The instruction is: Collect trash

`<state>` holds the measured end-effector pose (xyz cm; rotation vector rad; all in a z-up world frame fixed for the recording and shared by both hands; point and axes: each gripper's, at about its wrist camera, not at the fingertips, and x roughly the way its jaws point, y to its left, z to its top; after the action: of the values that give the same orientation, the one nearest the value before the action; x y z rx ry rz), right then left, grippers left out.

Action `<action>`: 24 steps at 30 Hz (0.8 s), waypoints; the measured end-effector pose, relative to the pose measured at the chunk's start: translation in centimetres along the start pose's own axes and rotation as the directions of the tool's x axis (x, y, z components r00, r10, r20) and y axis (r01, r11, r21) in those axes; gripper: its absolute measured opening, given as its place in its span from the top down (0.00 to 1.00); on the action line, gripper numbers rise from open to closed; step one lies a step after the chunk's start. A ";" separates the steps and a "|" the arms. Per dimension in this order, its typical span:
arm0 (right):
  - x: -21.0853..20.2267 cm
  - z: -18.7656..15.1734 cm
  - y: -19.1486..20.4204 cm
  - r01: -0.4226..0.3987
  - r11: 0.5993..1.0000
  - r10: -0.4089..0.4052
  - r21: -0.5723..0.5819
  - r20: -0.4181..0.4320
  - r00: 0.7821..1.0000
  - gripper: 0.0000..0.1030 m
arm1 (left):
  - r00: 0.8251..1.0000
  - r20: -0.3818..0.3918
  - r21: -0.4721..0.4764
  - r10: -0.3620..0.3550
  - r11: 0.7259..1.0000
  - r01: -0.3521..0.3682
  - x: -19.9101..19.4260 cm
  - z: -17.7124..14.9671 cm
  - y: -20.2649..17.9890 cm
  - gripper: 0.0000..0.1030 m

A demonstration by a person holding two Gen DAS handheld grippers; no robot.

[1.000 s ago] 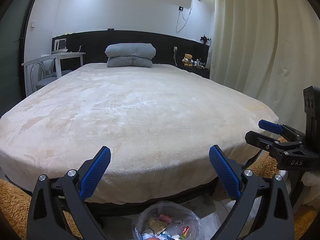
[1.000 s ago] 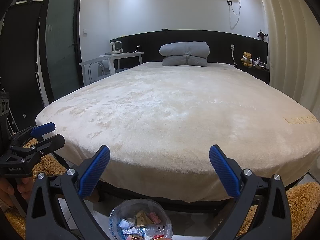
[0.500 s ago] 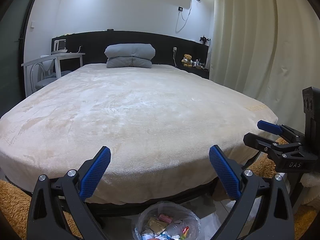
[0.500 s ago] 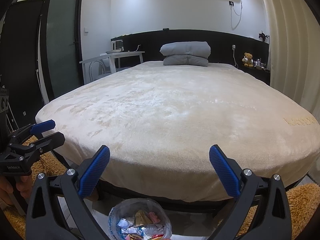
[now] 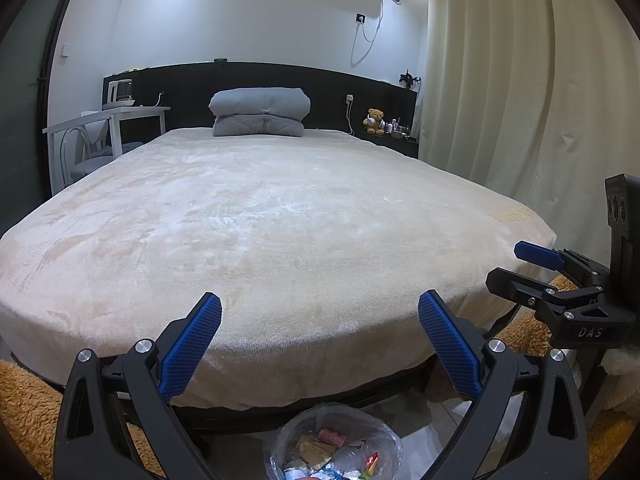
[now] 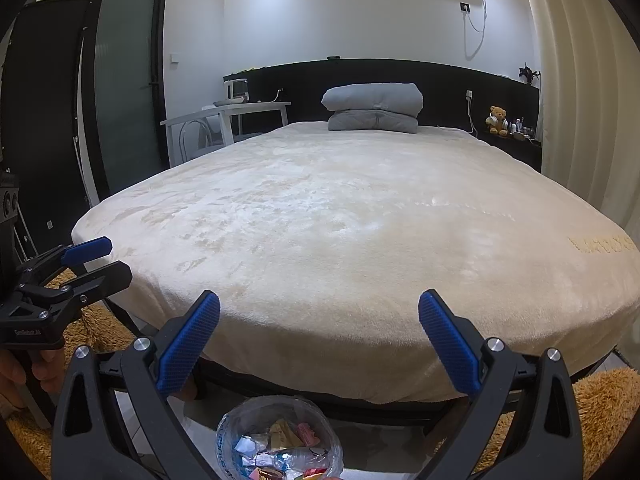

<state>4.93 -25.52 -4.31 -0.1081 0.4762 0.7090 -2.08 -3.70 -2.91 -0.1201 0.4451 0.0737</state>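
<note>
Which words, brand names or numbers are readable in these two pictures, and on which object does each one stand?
"DAS": on the black body of the right gripper, seen from the left wrist camera.
White label on the left gripper body: too blurred to read.
Gold embroidery on the bed blanket: too blurred to read.
Blue print on the trash bag: too distorted to read.

I'm in a home bedroom, wide bed (image 5: 280, 220) under a cream blanket, folded grey duvet (image 5: 260, 112) at the dark headboard (image 5: 192, 80), teddy bear (image 5: 375, 121), curtains (image 5: 500, 80)
</note>
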 end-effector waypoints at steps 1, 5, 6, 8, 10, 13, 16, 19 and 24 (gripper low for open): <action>0.0 0.0 0.0 -0.001 1.000 0.001 0.001 -0.001 1.000 0.04 | 1.000 0.001 0.000 -0.001 1.000 0.001 0.0 0.0 0.0 0.06; 0.0 0.0 0.0 -0.001 1.000 0.001 0.001 0.000 1.000 0.04 | 1.000 0.002 0.001 0.004 1.000 -0.004 0.0 0.0 0.0 0.06; 0.0 0.0 0.0 0.000 1.000 0.000 0.001 -0.001 1.000 0.04 | 1.000 0.002 0.002 0.004 1.000 -0.004 0.0 0.0 -0.1 0.06; 0.0 0.0 0.0 0.000 1.000 0.000 0.001 0.000 1.000 0.04 | 1.000 0.001 0.001 0.003 1.000 -0.003 0.0 0.0 0.0 0.06; 0.0 0.0 0.0 0.000 1.000 0.000 0.000 -0.001 1.000 0.04 | 1.000 0.001 0.002 0.004 1.000 -0.004 0.0 0.0 0.0 0.06; 0.0 0.0 0.0 0.000 1.000 0.000 0.000 -0.001 1.000 0.04 | 1.000 0.001 0.002 0.004 1.000 -0.004 0.1 0.0 -0.1 0.06; 0.0 0.0 0.1 0.000 1.000 0.000 -0.001 -0.001 1.000 0.04 | 1.000 0.002 0.002 0.003 1.000 -0.003 0.1 0.0 -0.1 0.06; 0.0 0.0 0.1 0.001 1.000 -0.001 -0.001 -0.001 1.000 0.04 | 1.000 0.002 0.002 0.003 1.000 -0.003 0.0 0.0 0.0 0.06; 0.0 0.1 0.1 0.000 1.000 0.000 -0.002 -0.002 1.000 0.04 | 1.000 0.000 0.000 0.003 1.000 -0.003 0.1 0.0 0.0 0.06</action>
<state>4.92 -25.45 -4.25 -0.1105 0.4776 0.7097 -2.01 -3.71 -2.91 -0.1195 0.4449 0.0763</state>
